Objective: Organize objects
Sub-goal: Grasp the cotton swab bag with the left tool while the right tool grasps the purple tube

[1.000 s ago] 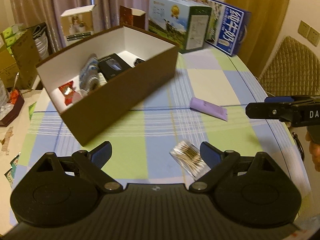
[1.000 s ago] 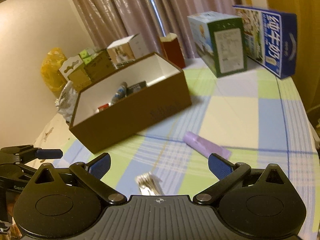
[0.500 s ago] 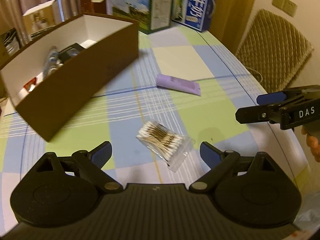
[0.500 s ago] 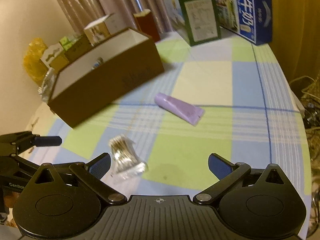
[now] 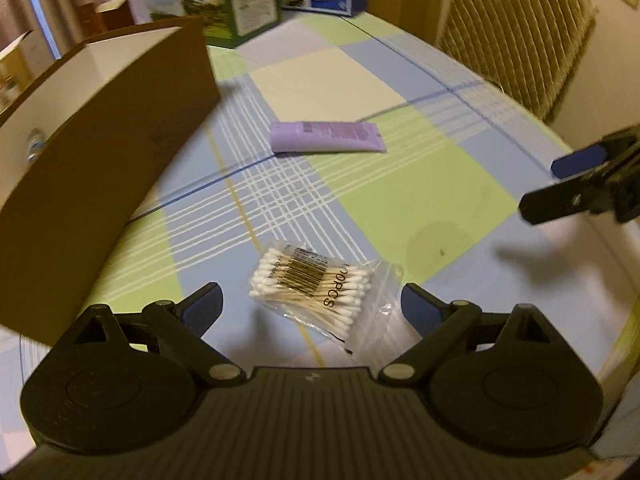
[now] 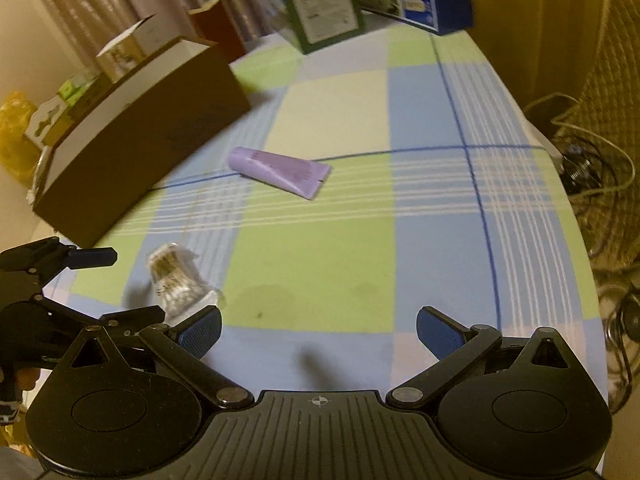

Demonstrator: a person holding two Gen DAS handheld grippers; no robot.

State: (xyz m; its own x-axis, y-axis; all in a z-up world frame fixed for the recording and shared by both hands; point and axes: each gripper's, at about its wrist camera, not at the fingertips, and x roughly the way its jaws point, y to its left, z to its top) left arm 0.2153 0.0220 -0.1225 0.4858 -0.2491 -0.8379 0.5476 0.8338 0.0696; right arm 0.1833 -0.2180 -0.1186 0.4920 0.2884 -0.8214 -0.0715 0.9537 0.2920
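Two loose items lie on the checked desk [image 5: 420, 208]: the cotton-swab bag [image 5: 316, 286] near, the purple tube [image 5: 326, 142] farther off, beside the brown box [image 5: 104, 168]. Left tongs [image 5: 312, 306] hover spread wide either side of the bag, lined up, it seems, to pinch it. Right tongs [image 6: 318, 330] gape empty over bare cloth, probably waiting on the tube.

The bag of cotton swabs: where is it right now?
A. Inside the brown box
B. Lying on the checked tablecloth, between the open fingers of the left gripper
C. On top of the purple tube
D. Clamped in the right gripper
B: the bag of cotton swabs lies flat on the tablecloth, with the left gripper spread open on either side of it, apart from the purple tube.
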